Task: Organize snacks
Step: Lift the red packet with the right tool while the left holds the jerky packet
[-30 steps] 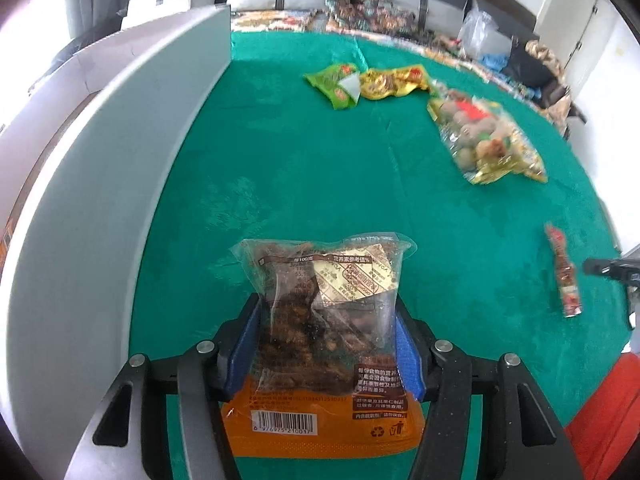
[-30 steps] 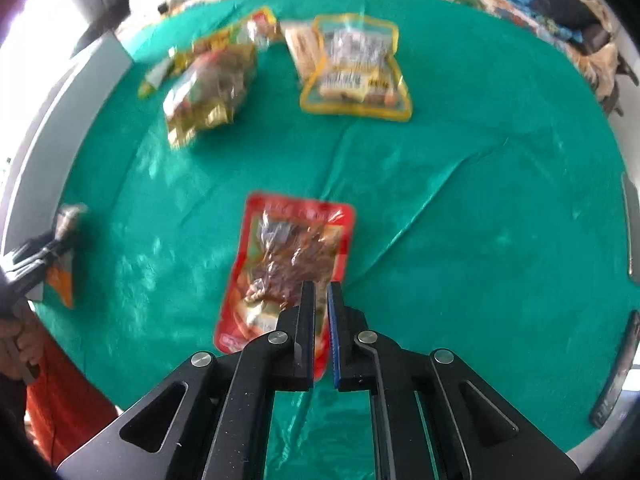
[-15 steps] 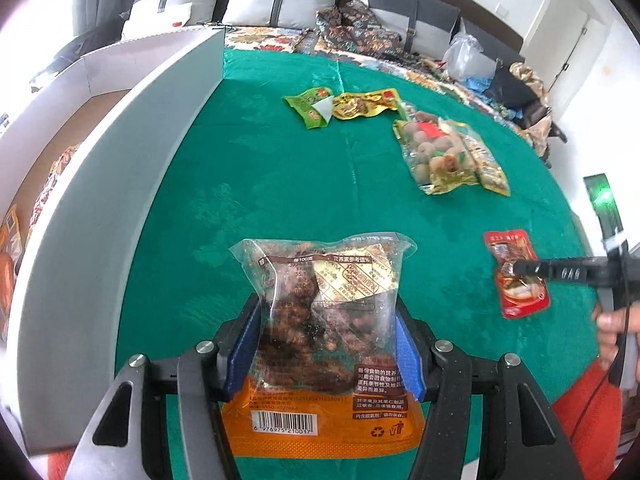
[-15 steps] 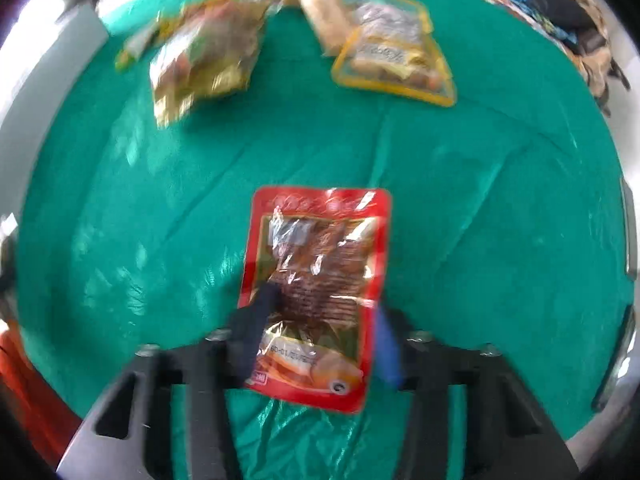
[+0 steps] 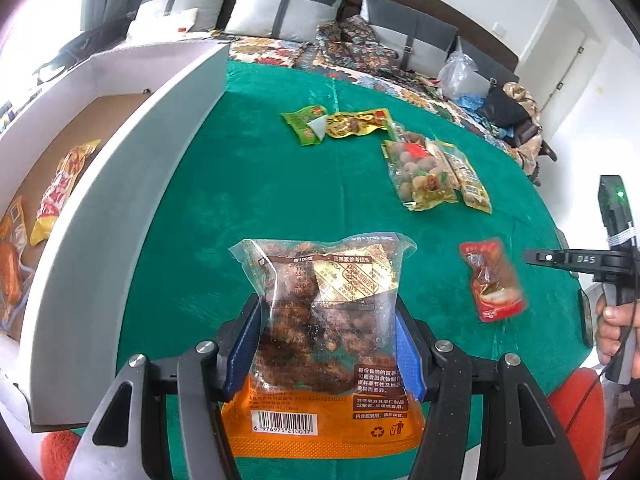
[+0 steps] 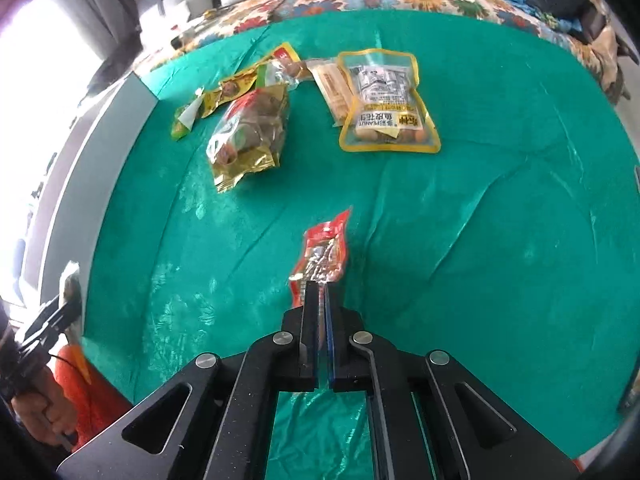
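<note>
My left gripper (image 5: 326, 312) is shut on a clear and orange snack bag (image 5: 326, 332) and holds it above the green tablecloth (image 5: 248, 184), beside the white box (image 5: 108, 216). My right gripper (image 6: 321, 290) is shut on a red snack pouch (image 6: 324, 254) and holds it edge-on above the cloth. In the left wrist view the red pouch (image 5: 494, 280) hangs at the right from the right gripper (image 5: 536, 257). The box holds a yellow and red bag (image 5: 60, 192) and an orange bag (image 5: 10, 268).
On the cloth lie a green pack (image 5: 304, 124), a yellow strip pack (image 5: 356, 122), a gold bag of round snacks (image 6: 250, 136), a peanut pouch (image 6: 386, 104) and a thin beige pack (image 6: 332, 86). A sofa with cushions (image 5: 288, 12) stands behind the table.
My right gripper opened around the red pouch, shut on it and lifted it off the cloth, turning it edge-on. My left gripper rose and tilted with its bag, showing the box's inside.
</note>
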`<state>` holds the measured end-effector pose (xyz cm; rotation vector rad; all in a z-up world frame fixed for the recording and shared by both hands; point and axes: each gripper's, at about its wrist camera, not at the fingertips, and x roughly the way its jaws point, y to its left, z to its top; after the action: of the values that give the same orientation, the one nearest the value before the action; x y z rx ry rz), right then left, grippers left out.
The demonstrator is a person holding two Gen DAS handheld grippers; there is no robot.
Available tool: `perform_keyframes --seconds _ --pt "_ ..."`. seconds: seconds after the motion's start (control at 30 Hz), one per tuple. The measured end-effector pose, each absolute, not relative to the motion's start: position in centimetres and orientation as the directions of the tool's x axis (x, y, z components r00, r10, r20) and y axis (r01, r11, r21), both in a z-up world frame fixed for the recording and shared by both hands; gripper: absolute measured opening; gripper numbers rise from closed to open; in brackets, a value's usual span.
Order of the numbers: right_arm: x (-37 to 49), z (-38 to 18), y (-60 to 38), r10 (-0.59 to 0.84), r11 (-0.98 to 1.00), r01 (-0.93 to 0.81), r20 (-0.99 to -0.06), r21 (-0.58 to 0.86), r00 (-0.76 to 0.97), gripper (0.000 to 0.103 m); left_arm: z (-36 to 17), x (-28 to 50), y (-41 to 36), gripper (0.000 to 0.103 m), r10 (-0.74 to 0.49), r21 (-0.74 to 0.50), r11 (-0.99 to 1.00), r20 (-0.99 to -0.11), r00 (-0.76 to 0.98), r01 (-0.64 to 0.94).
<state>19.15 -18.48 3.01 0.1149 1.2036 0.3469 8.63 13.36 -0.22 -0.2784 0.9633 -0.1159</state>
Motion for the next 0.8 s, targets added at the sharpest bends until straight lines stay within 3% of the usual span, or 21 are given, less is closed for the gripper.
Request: perform_keyframes --seconds 0.07,0.1,0.17,0.2,0.4,0.43,0.5,0.6,0.7,0.8 --pt "19.3 3.3 -18.0 0.311 0.945 -0.199 -0.896 0.258 0.317 0.003 -0.6 8.5 13.6 0.059 -0.225 -0.297 0.954 -0.797 0.561 -0.039" --pt "19.4 3.2 -17.5 0.288 0.950 -0.212 -0.904 0.229 0.317 0.009 -0.7 8.4 13.6 0.059 -0.229 -0.303 0.952 -0.797 0.558 -0.042" --pt "20.1 1.8 -16.4 0.236 0.960 -0.211 -0.939 0.185 0.250 0.039 -0.8 8.4 13.3 0.059 -0.230 -0.302 0.952 -0.797 0.558 -0.039" --pt "20.2 1.6 -16.3 0.201 0.968 -0.197 -0.951 0.157 0.234 0.073 -0.8 8.3 13.1 0.059 -0.230 -0.299 0.954 -0.796 0.560 -0.034" --pt "19.9 -0.7 -12.7 0.102 0.984 -0.168 -0.953 0.055 0.284 0.079 -1.0 8.8 12.1 0.059 -0.232 -0.285 0.958 -0.805 0.546 -0.014" --pt "20.3 -2.3 -11.7 0.064 0.981 -0.194 -0.966 0.014 0.251 0.086 -0.9 8.7 12.1 0.059 -0.230 -0.285 0.959 -0.805 0.547 -0.015" --pt "20.7 -3.3 -11.9 0.071 0.981 -0.196 -0.956 0.014 0.284 0.085 -0.6 8.4 12.4 0.059 -0.231 -0.287 0.958 -0.798 0.556 -0.014" --pt "21.7 -3.1 -13.5 0.083 0.985 -0.171 -0.953 0.033 0.290 0.033 -0.6 8.0 12.9 0.059 -0.231 -0.290 0.957 -0.797 0.558 -0.018" --pt "22.6 -3.8 -16.5 0.114 0.990 -0.110 -0.956 0.087 0.269 0.032 -0.8 8.1 13.2 0.059 -0.241 -0.306 0.952 -0.796 0.555 -0.026" --pt "22.5 -4.5 -20.5 0.292 0.952 0.002 -0.907 0.307 0.304 0.032 -0.5 8.0 13.0 0.059 -0.256 -0.322 0.947 -0.790 0.557 -0.021"
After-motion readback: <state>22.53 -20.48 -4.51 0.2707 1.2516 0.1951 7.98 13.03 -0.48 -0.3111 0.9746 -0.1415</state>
